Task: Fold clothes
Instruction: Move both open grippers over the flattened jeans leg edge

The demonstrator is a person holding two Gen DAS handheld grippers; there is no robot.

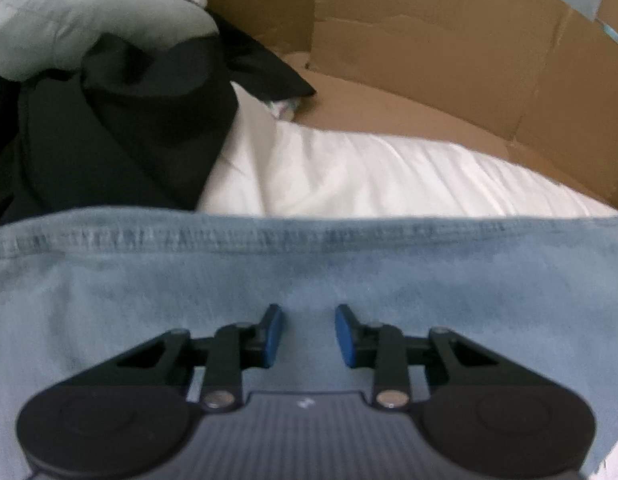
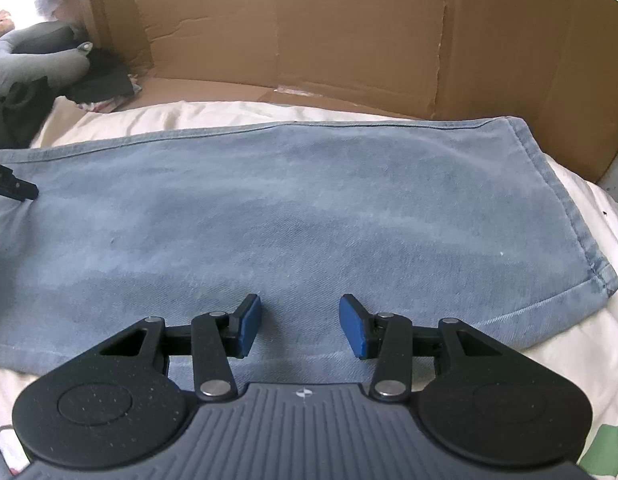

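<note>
1. Right now both grippers sit low over the jeans (image 2: pixel 293 216); right gripper (image 2: pixel 300 326) has jaws parted, nothing between the blue pads (image 2: pixel 247 328), denim just under and ahead of them.
2. Left gripper (image 1: pixel 308 336) also released, pads apart with a narrower gap, no cloth pinched; flat denim directly below the fingertips. View is blurred.
3. Jeans lie flat as a doubled leg on the white bedding (image 2: pixel 581 344), hem end (image 2: pixel 557 200) off to the right of the right fingers, seam edge (image 1: pixel 309 236) just beyond the left fingers.
4. Step in hand, my guess: picking a grip for the next fold. Best to pinch all the layers at an edge rather than mid-panel, both grippers level with each other, so the fold lands square.
5. Beyond the left fingers: black garment (image 1: pixel 121 128) and a grey-green one (image 1: pixel 81 24), apart from the jeans; keep clear of them.
6. Farthest: cardboard wall (image 2: pixel 349 40) behind everything.
</note>
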